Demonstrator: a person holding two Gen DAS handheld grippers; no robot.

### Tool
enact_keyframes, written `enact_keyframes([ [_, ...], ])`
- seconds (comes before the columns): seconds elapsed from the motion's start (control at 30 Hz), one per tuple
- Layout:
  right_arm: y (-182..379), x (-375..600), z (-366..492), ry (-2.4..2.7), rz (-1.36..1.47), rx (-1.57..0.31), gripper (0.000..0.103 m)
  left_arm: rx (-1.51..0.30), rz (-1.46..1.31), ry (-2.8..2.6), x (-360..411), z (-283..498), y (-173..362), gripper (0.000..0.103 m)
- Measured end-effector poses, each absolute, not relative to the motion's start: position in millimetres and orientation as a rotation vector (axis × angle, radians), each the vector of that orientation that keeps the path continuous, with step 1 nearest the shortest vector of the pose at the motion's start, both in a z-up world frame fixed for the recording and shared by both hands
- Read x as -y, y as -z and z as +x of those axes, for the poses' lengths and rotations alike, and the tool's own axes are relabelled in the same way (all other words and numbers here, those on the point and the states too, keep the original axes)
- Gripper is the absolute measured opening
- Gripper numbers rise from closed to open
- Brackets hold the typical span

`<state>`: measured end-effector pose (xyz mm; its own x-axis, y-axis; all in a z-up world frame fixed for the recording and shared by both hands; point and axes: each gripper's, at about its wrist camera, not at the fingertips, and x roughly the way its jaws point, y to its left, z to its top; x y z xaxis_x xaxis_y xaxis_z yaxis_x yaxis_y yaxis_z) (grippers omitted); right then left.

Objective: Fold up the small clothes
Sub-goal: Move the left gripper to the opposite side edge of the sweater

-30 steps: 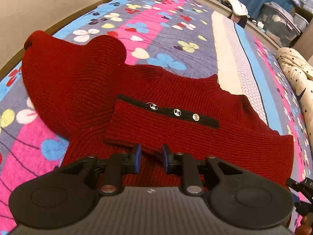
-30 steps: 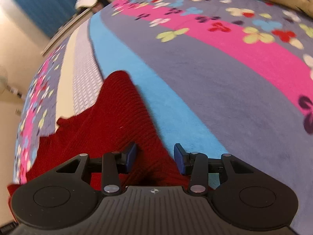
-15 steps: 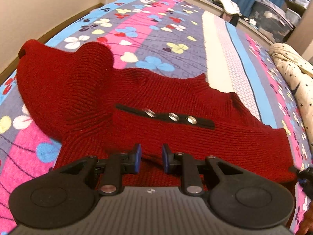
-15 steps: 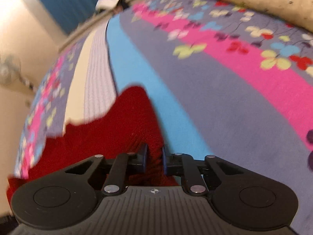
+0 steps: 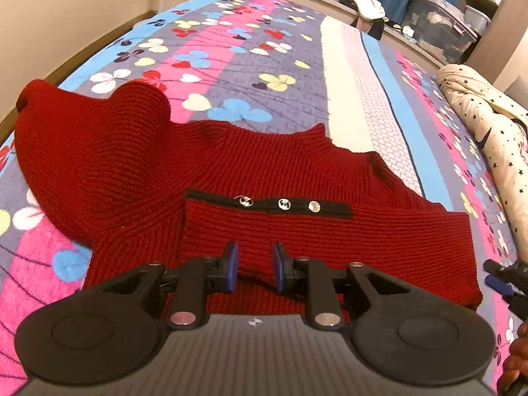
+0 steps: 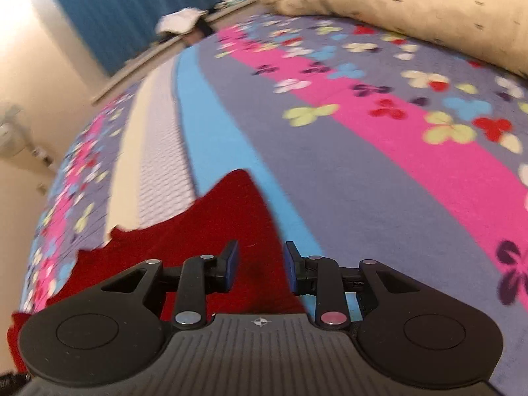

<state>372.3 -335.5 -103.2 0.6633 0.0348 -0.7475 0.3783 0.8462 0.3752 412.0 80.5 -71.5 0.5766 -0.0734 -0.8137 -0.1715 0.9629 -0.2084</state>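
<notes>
A red knit sweater [image 5: 297, 171] lies spread on the flowered bedspread [image 5: 264, 49], with one sleeve bunched up at the left [image 5: 99, 145]. A folded part carries a black strip with three shiny buttons [image 5: 283, 204]. My left gripper [image 5: 253, 267] hovers over the near hem, pads a little apart, with knit showing in the gap. My right gripper [image 6: 260, 265] is over the sweater's right edge [image 6: 204, 231]. Its jaws are opening, and the red edge lies between and below the pads without being pressed. The tips of the right gripper [image 5: 505, 280] show at the right edge of the left wrist view.
A cream duvet with stars [image 5: 488, 125] is heaped along the bed's right side. Beyond the far end are blue curtains, a ledge with white cloth [image 5: 363, 0] and plastic storage boxes [image 5: 439, 23]. A wall runs along the left.
The right gripper closed on the sweater's edge half a second ago and now stands apart again. The left gripper keeps the same gap and place.
</notes>
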Motion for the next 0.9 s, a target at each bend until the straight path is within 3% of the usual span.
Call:
enact_keyframes([
  [0.1, 126, 328, 379, 0.221, 0.482, -0.945, 0.035, -0.991, -0.281, -0.077, -83, 414, 80, 0.024],
  [0.17, 124, 326, 380, 0.292, 0.438, -0.973, 0.045, -0.995, -0.275, -0.094, -86, 414, 81, 0.024],
  [0.27, 114, 330, 374, 0.265, 0.535, -0.912, 0.044, -0.968, -0.302, -0.095, -92, 413, 74, 0.024],
  [0.4, 116, 324, 373, 0.310, 0.457, -0.937, 0.044, -0.952, -0.294, -0.087, -90, 411, 69, 0.024],
  [0.53, 94, 321, 371, 0.247, 0.446, -0.806, 0.044, -0.957, -0.287, -0.072, -86, 412, 71, 0.024],
  [0.7, 124, 313, 383, 0.274, 0.340, -0.992, 0.049, -1.032, -0.299, -0.098, -91, 416, 92, 0.024],
  [0.9, 89, 312, 376, 0.233, 0.373, -0.821, 0.050, -1.005, -0.316, -0.128, -95, 414, 85, 0.024],
])
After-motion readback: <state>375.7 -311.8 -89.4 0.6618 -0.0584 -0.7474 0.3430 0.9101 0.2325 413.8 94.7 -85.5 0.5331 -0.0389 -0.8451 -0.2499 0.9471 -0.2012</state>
